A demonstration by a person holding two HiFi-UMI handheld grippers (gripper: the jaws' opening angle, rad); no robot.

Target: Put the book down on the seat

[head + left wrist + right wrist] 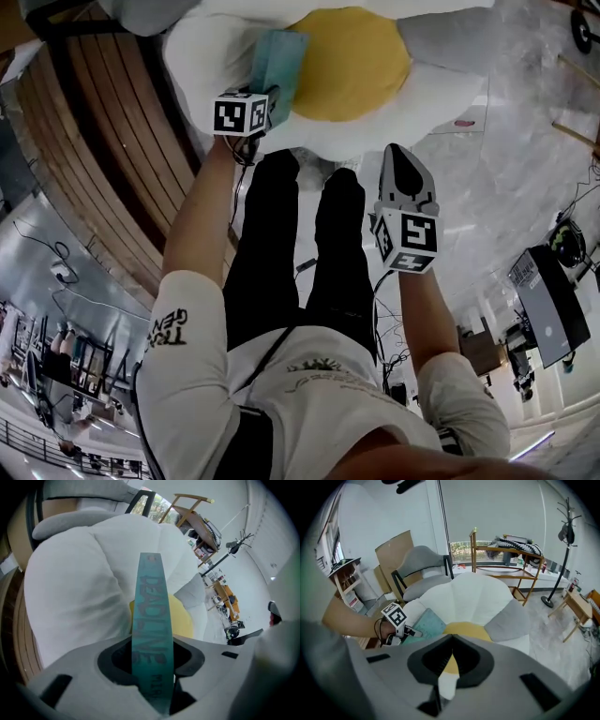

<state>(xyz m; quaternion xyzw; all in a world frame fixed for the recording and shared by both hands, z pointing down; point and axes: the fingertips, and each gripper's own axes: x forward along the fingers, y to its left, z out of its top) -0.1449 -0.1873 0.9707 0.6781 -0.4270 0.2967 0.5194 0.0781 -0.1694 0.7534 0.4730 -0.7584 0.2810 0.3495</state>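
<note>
Your left gripper (271,99) clamps the teal book (280,58) over the seat (361,64); your right gripper (401,167) is closed, empty.

coat stand (566,531) near wooden rack (497,549)

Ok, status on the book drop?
Left gripper shut on book; right gripper shut, empty. Book over seat, not yet released. No obstruction seen.
</note>
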